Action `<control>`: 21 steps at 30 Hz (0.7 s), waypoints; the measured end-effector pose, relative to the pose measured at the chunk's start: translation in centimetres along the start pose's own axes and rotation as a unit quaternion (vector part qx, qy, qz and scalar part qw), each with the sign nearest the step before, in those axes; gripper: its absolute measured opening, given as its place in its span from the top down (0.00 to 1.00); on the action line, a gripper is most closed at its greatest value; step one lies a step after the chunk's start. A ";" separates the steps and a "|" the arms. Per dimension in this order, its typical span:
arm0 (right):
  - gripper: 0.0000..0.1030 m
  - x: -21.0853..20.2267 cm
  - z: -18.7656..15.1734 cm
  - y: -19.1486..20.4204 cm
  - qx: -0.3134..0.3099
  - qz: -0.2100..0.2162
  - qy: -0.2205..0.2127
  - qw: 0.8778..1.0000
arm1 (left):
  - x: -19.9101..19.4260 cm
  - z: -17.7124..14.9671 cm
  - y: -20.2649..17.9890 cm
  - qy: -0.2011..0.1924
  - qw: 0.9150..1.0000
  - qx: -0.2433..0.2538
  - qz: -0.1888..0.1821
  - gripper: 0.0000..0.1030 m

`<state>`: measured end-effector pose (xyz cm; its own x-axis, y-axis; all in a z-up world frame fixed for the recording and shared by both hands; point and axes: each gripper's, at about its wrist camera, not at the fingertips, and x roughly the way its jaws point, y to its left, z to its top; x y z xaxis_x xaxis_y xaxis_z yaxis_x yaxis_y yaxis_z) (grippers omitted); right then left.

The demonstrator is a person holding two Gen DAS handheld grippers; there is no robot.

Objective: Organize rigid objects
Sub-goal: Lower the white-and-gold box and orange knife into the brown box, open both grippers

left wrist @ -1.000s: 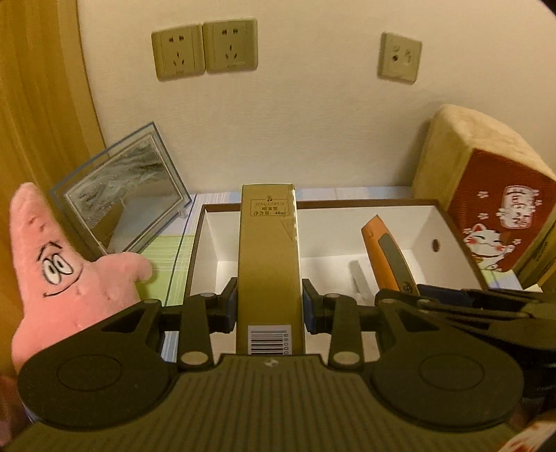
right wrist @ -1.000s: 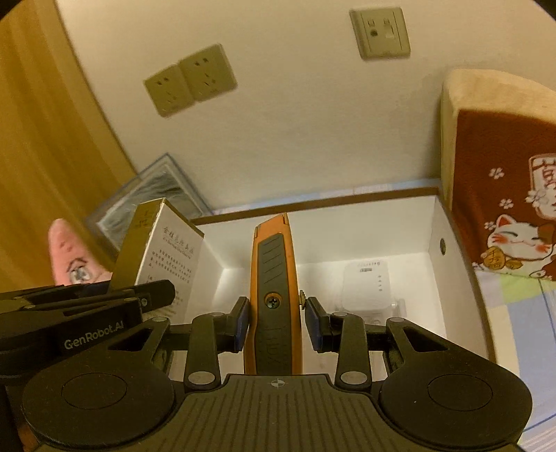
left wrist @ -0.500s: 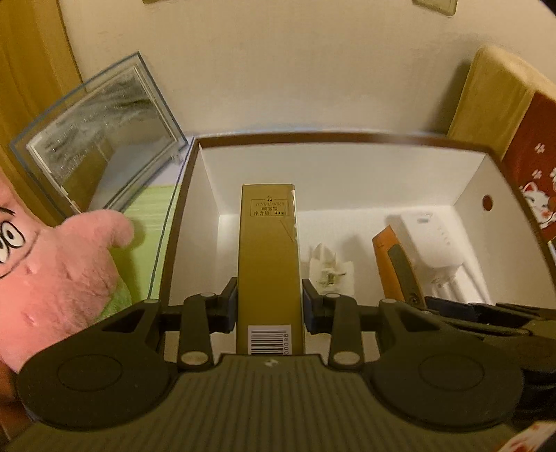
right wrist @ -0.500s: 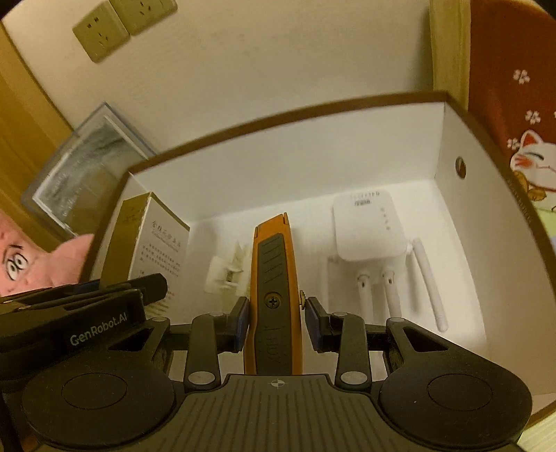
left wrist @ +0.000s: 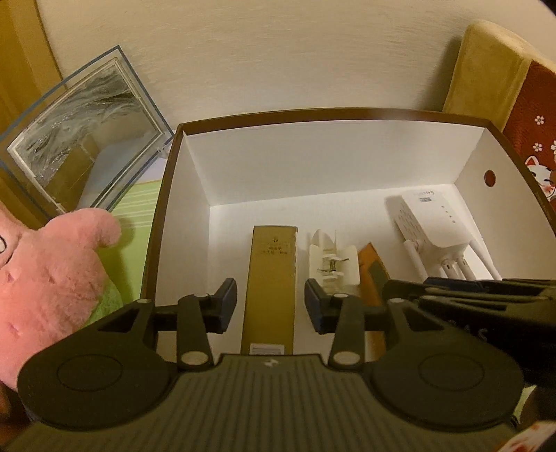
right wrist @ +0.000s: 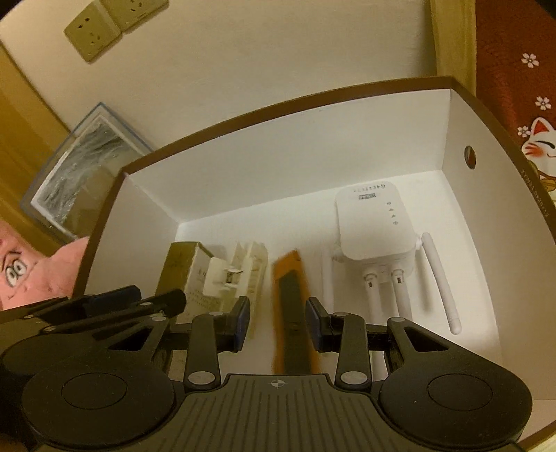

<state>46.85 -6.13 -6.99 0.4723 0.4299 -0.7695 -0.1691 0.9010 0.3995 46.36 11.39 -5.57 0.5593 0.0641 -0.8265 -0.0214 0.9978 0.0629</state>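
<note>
A brown-rimmed white box [left wrist: 180,194] [right wrist: 312,146] holds the objects. A tall gold carton [left wrist: 271,288] [right wrist: 177,264] lies on its floor between the spread pads of my left gripper [left wrist: 270,306], which is open with gaps on both sides. An orange and grey utility knife [right wrist: 293,313] [left wrist: 373,274] lies blurred below my right gripper [right wrist: 277,323], which is open too. A white plastic part [left wrist: 332,264] [right wrist: 239,271] lies between carton and knife. A white wifi extender [right wrist: 373,222] [left wrist: 434,222] with antennas lies at the right.
A pink starfish plush [left wrist: 48,278] [right wrist: 21,274] sits left of the box. A glass picture frame [left wrist: 83,153] [right wrist: 83,163] leans on the wall behind it. A red lucky-cat cushion [right wrist: 517,87] [left wrist: 535,139] stands at the right. Wall sockets [right wrist: 104,27] are above.
Both grippers lowered into the box and opened. The gold carton and the orange knife left the pads and now lie on the box floor.
</note>
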 end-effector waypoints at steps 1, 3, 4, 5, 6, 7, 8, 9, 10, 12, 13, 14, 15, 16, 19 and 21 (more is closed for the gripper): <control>0.67 -0.3 -0.2 0.0 -0.006 0.002 0.000 1.000 | -0.3 -0.1 0.0 -0.001 1.000 -0.001 -0.003 0.62; 0.63 -0.8 -0.5 0.2 -0.018 -0.001 0.002 1.000 | -0.8 -0.3 0.0 -0.004 1.000 -0.003 -0.006 0.60; 0.61 -1.1 -0.7 0.2 -0.024 -0.002 0.001 1.000 | -1.1 -0.4 0.1 -0.005 1.000 -0.002 -0.007 0.60; 0.59 -1.4 -0.9 0.3 -0.028 -0.001 -0.002 1.000 | -1.4 -0.6 0.1 -0.007 1.000 -0.003 -0.007 0.60; 0.57 -1.8 -1.1 0.3 -0.032 -0.001 -0.005 0.999 | -1.7 -0.7 0.2 -0.010 1.000 -0.003 -0.007 0.59; 0.56 -2.2 -1.4 0.3 -0.035 -0.002 -0.009 0.999 | -2.0 -0.8 0.2 -0.011 1.000 -0.003 -0.008 0.59; 0.54 -2.6 -1.6 0.3 -0.038 -0.003 -0.012 0.999 | -2.3 -0.9 0.3 -0.012 1.000 -0.005 -0.009 0.59; 0.52 -3.1 -1.8 0.3 -0.040 -0.004 -0.016 0.999 | -2.7 -1.0 0.3 -0.014 1.000 -0.007 -0.010 0.59; 0.51 -3.6 -2.0 0.3 -0.042 -0.007 -0.020 0.999 | -3.1 -1.2 0.3 -0.018 1.000 -0.010 -0.012 0.59; 0.48 -4.5 -2.2 0.3 -0.045 -0.013 -0.030 0.998 | -4.0 -1.4 0.3 -0.026 0.999 -0.016 -0.018 0.59; 0.47 -4.9 -2.3 0.3 -0.047 -0.016 -0.036 0.998 | -4.5 -1.5 0.3 -0.030 0.999 -0.019 -0.022 0.59; 0.46 -5.4 -2.5 0.2 -0.050 -0.017 -0.042 0.998 | -5.0 -1.6 0.3 -0.034 0.999 -0.020 -0.025 0.59; 0.46 -5.9 -2.6 0.2 -0.053 -0.018 -0.048 0.997 | -5.5 -1.7 0.2 -0.037 0.999 -0.020 -0.027 0.59; 0.46 -6.3 -2.7 0.2 -0.055 -0.017 -0.054 0.997 | -6.0 -1.8 0.1 -0.040 0.999 -0.017 -0.026 0.59; 0.45 -7.8 -3.2 0.0 -0.057 -0.011 -0.070 0.996 | -7.4 -2.3 -0.4 -0.049 0.999 -0.009 -0.022 0.59; 0.45 -8.9 -3.6 -0.1 -0.061 -0.005 -0.078 0.995 | -8.2 -2.6 -0.6 -0.053 0.998 -0.009 -0.024 0.59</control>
<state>39.57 -9.84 -2.01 0.6015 0.4150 -0.6826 -0.2633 0.9097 0.3210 39.60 10.26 -0.26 0.6452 0.0157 -0.7639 -0.0078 0.9999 0.0139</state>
